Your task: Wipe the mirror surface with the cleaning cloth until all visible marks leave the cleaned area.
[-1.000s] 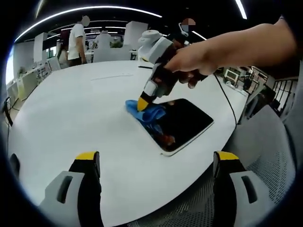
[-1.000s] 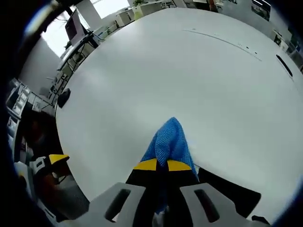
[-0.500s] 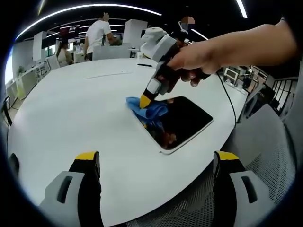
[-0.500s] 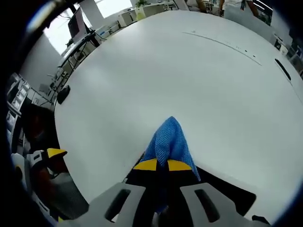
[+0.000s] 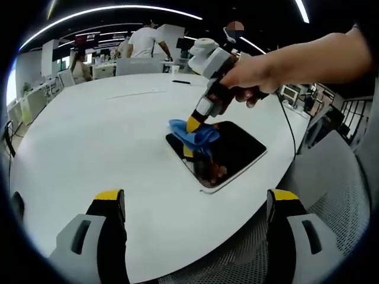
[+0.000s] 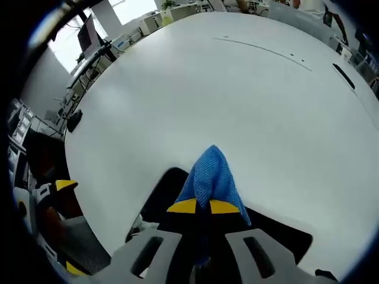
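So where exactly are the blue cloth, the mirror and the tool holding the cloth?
Blue cloth (image 5: 195, 134): left gripper view, its bunched middle.
Mirror (image 5: 237, 148): left gripper view, bare dark glass.
Right tool (image 5: 193, 124): left gripper view, its yellow tips, pinching the cloth.

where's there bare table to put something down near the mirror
The white table is bare across its wide stretch on the far side of the mirror from the table edge, and in the band between the mirror and the left gripper. It is crowded over the mirror itself, where the right gripper presses the blue cloth under the person's hand.
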The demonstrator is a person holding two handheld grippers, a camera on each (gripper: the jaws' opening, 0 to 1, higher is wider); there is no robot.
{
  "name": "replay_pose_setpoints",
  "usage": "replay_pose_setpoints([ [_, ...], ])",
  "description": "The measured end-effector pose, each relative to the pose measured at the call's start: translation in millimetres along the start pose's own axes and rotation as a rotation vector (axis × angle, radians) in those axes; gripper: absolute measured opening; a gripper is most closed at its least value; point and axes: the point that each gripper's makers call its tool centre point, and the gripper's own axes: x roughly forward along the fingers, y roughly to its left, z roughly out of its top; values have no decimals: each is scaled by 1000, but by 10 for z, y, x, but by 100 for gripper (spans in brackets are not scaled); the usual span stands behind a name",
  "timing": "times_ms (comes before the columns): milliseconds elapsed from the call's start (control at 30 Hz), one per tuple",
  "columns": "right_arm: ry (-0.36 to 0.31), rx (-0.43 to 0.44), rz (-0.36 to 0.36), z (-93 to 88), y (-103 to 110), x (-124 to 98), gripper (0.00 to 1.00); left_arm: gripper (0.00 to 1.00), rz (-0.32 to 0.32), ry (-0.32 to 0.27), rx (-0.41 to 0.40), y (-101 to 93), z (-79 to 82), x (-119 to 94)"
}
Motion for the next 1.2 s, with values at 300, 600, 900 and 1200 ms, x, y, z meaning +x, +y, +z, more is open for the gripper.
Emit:
replay_pose_setpoints([
  [300, 16, 9, -25, -95, -83, -104, 0, 99, 2, -9, -7, 5, 14, -2],
  [600, 10, 18, -41, -111, -87, -122, 0, 98, -3, -7, -9, -3, 5, -1],
  [900, 0, 25, -76, -167, -43, -87, 0, 99, 8, -27, -4, 24, 40, 1],
  [1200, -3, 39, -65, -308, 67, -116, 0, 99, 12, -34, -10, 35, 45, 5],
])
